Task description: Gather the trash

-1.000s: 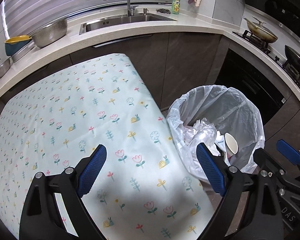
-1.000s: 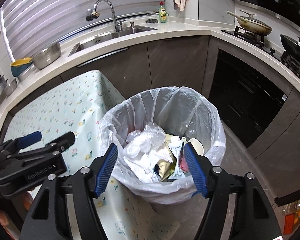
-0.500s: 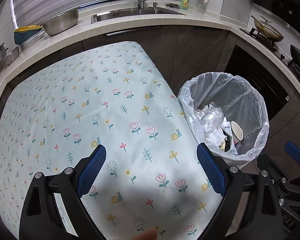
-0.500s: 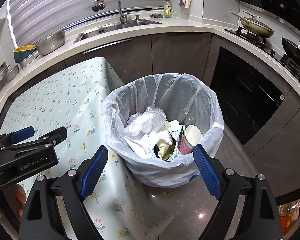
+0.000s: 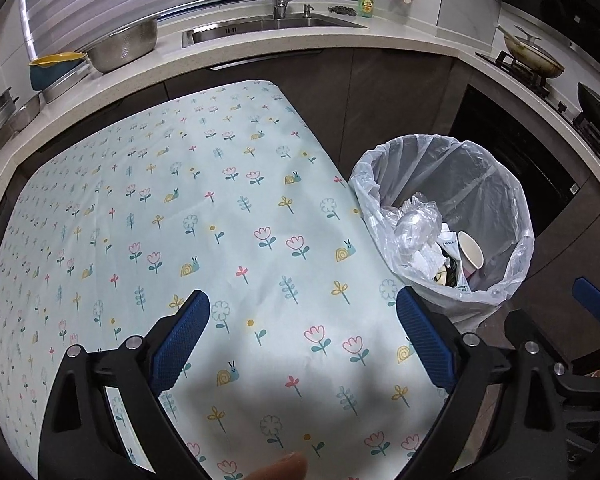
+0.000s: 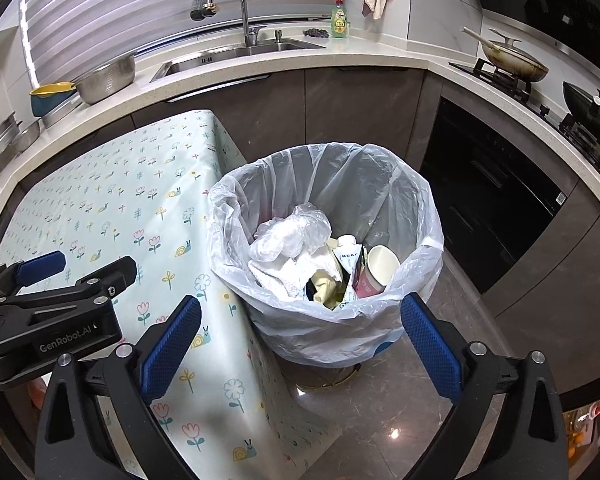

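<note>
The right gripper [image 6: 300, 332] has just been opening its jaws; they stand wide and empty, with the lined bin [image 6: 384, 320] of trash [image 6: 300, 256] just beyond them. The left gripper [image 5: 302, 340] gapes empty over the flowered counter [image 5: 220, 208]. This looks like a release step; next comes finding more trash, with none visible there.

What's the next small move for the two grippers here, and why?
Probably pull both back and stop. The tablecloth shows no trash, and cup, carton and crumpled plastic sit in the lined bin. The right gripper, jaws just opened, and the left gripper are empty.
</note>
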`<state>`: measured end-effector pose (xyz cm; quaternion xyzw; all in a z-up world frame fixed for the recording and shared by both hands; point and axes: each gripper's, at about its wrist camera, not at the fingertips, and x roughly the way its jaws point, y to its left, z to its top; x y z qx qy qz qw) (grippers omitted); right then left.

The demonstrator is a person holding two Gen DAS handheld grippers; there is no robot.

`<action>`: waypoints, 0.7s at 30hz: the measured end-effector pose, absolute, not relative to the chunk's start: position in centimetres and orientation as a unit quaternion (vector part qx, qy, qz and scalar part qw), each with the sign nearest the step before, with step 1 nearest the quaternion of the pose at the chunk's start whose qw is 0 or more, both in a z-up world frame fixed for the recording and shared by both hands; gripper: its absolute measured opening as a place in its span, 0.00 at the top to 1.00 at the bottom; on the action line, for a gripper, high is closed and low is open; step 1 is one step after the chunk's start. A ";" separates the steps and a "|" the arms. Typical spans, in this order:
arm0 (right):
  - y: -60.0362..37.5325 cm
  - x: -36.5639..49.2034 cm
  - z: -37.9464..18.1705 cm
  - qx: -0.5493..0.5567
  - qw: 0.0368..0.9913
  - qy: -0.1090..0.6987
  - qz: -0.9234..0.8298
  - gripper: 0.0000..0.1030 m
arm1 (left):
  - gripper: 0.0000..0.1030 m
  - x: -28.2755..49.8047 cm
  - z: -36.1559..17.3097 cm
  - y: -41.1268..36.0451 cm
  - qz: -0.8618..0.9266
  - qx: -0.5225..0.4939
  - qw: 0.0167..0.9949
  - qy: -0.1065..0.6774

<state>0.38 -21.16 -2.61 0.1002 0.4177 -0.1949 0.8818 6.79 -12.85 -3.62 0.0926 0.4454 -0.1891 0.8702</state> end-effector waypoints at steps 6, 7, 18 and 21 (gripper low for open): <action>-21.3 0.3 -2.8 0.102 0.881 0.419 -0.194 0.06 | 0.13 6.7 -3.8 -12.9 -0.186 0.091 0.869 0.449; -21.3 0.3 -2.8 0.102 0.881 0.419 -0.194 0.06 | 0.13 6.7 -3.8 -12.8 -0.186 0.090 0.869 0.449; -21.2 0.2 -3.1 0.100 0.880 0.423 -0.192 0.07 | 0.13 6.5 -3.8 -12.8 -0.182 0.092 0.872 0.446; -21.2 0.1 -3.1 0.100 0.880 0.423 -0.192 0.06 | 0.13 6.5 -3.8 -12.7 -0.181 0.090 0.871 0.448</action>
